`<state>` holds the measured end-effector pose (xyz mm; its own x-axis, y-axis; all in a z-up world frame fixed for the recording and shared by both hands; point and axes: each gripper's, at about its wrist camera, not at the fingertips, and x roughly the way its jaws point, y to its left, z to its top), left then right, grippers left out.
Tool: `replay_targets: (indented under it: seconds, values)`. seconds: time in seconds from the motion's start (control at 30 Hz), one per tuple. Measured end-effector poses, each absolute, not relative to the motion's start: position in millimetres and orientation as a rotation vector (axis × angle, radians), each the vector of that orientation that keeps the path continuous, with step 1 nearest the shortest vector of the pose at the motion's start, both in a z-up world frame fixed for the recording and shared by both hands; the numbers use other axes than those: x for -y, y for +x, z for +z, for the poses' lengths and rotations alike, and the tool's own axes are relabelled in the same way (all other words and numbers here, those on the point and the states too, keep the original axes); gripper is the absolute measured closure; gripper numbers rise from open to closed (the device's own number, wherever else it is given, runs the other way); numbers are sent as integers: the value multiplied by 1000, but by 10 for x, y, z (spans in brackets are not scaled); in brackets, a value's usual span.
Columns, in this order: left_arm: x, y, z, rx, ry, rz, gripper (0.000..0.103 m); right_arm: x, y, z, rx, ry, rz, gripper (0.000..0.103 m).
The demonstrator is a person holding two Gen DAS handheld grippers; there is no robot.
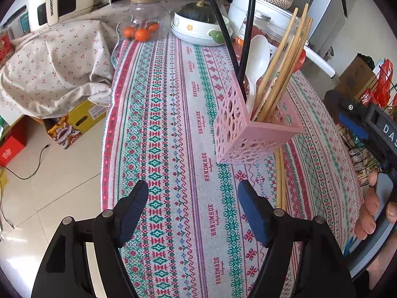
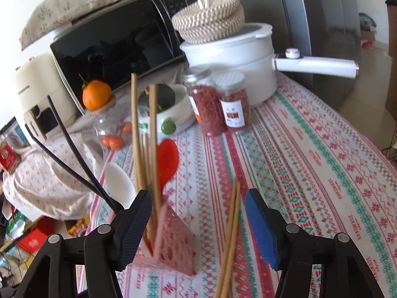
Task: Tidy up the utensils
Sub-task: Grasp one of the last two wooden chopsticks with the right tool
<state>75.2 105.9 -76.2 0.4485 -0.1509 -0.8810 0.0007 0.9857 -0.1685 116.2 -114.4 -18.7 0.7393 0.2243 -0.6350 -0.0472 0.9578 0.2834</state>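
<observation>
Both grippers stand wide open and hold nothing. Left gripper [image 1: 193, 207] hovers over the patterned tablecloth [image 1: 173, 114], its blue-padded fingers [image 1: 134, 208] spread apart above bare cloth. Right gripper [image 2: 198, 219] is equally spread — between its fingers, lower in the right wrist view, a pair of loose wooden chopsticks [image 2: 230, 238] lies on the cloth, not touched by either pad as far as can be told.

Just beyond the left gripper, the same loose chopsticks [image 1: 280, 178] lie flat beside the pink perforated utensil holder [image 1: 245, 134], one end running under its near corner. That holder stands upright on the table and carries a bundle of wooden chopsticks [image 1: 285, 67] leaning right, a white spoon [image 1: 256, 59], a red spoon [image 2: 166, 161] and two black chopsticks [image 1: 228, 24] slanting out to the left.

Farther back sit two jars of red dried goods [image 2: 220, 104], a bowl with a dark green squash [image 1: 198, 12], a glass jar of small oranges [image 1: 142, 28] — and a white pot [image 2: 238, 67] under woven mats.
</observation>
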Motion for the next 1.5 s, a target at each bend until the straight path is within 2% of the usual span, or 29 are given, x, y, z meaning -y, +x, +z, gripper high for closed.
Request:
replay_targets:
  seconds: [0.2,0.47,1.2,1.27,1.3,1.33,1.37,1.4,1.43,1.5]
  values:
    - [-922,803,-848,-1137,-139,-99,8,1335,1329,-571,-930,210,164,26]
    - [-880,861,-948,-1164,-109,-94,3,1484,1619,-1124,-1120,159,125,26]
    - [-815,863,-948,-1167,-88,-113,2,1258,1832,-1347,-1175,-52,50,25]
    - [-775,838,-913,-1165,-79,-119,3,1214,1816,-1356,-1164,-79,62,32]
    - [-750,819,-890,-1162,-74,-124,3,1206,1809,-1344,-1170,-77,75,42]
    - [-718,799,-863,-1158,-65,-130,3,1196,1799,-1326,-1175,-82,84,57]
    - [-674,771,-833,-1153,-49,-136,2,1192,1786,-1311,-1181,-90,93,64]
    - [-634,745,-803,-1148,-33,-143,2,1193,1774,-1303,-1187,-96,103,76]
    - [-589,719,-772,-1143,-17,-150,3,1208,1760,-1298,-1194,-100,112,83]
    - [-493,669,-708,-1131,11,-163,2,1270,1728,-1297,-1205,-97,125,89]
